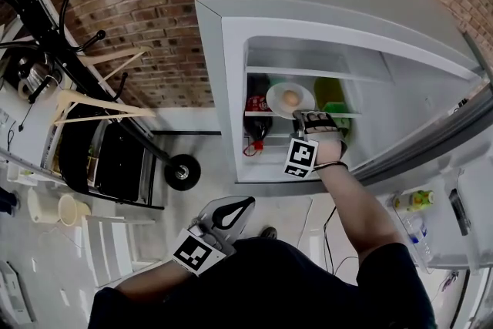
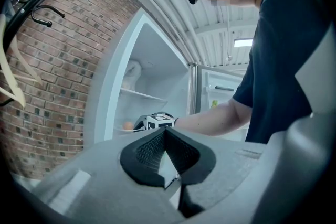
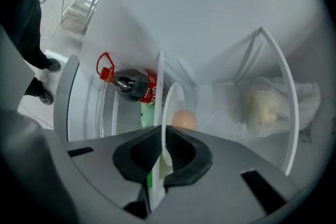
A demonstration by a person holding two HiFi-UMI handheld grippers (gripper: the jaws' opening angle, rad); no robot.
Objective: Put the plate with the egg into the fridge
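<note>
Right hand-held gripper clamped on plate rim, egg aboard, inside fridge. Left hand-held gripper clenched, empty. Bottle label unreadable.

Brick wall, blk coat rack w/ hangers, pale floor.

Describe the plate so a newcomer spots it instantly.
Look into the open white fridge, at its middle shelf. The plate is the round white one there, gripped at its rim by the right hand-held gripper. Unlike the cola bottle and green pack nearby, it carries one egg.
</note>
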